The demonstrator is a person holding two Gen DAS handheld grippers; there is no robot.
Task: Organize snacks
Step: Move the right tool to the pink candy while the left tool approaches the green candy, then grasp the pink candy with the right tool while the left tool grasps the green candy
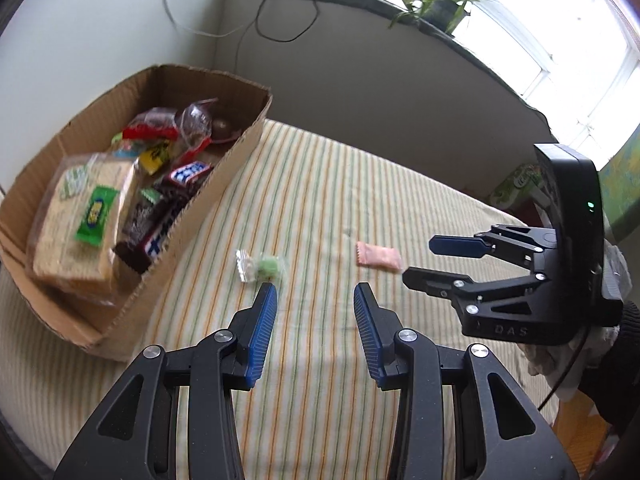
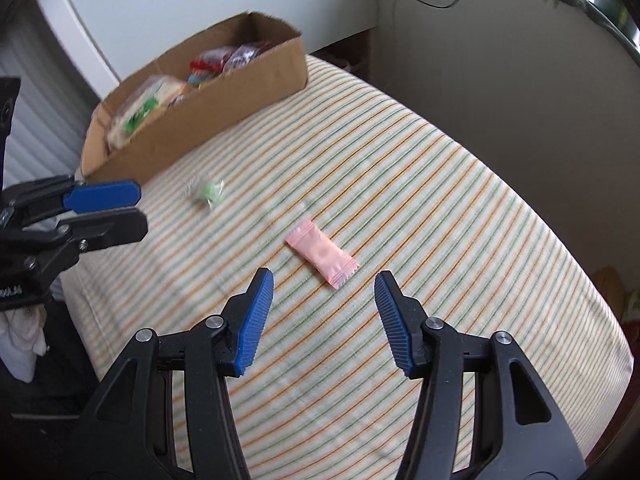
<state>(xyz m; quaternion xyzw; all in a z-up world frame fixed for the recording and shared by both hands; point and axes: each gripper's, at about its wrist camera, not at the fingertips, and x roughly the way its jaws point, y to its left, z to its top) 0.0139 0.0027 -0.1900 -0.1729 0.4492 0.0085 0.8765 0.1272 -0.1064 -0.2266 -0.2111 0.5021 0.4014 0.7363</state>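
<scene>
Pink sachet point(image 2: 322, 258) and green candy point(image 2: 210, 192) lie apart on cloth; snack-filled box point(image 2: 224, 108) behind.

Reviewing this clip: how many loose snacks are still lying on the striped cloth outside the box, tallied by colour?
Pink wrapped candy: 1
Green candy in clear wrapper: 1
Total still on the striped cloth: 2
The rest of the snacks sit in the cardboard box, too jumbled and blurred to count.
</scene>
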